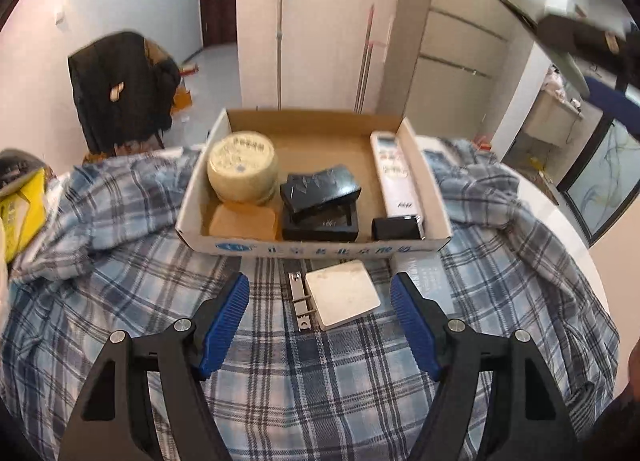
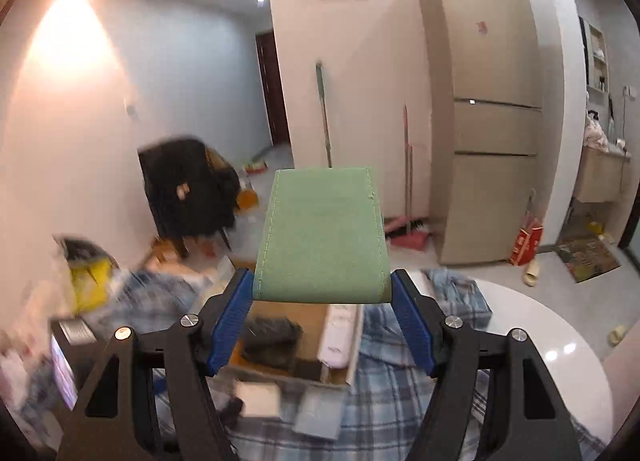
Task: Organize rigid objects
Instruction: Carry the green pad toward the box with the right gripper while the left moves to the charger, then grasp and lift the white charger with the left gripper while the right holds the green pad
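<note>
The left gripper has its jaws released and spread wide over the plaid cloth, gripping nothing. Between the blue pads, lower centre of the left view, lie a white square plate and, touching its left edge, a metal nail clipper; neither touches the pads.

Just above them, mid-frame, sits an open cardboard tray on the cloth. Inside it, from left to right: a round cream tin with a tan pad in front of it, a black box with its lid askew on top, a small black block at the front right, and a white remote lying along the right wall.

The right gripper has its jaws clenched on a green case, the pads pressing its two sides at the near end; the case juts forward and up into the centre of the right view, held in the air above the tray, which shows blurred below.

Further out, the white round worktop shows at lower right. A chair draped in black stands at middle left, a fridge at upper right, and a mop and broom lean on the wall between.
</note>
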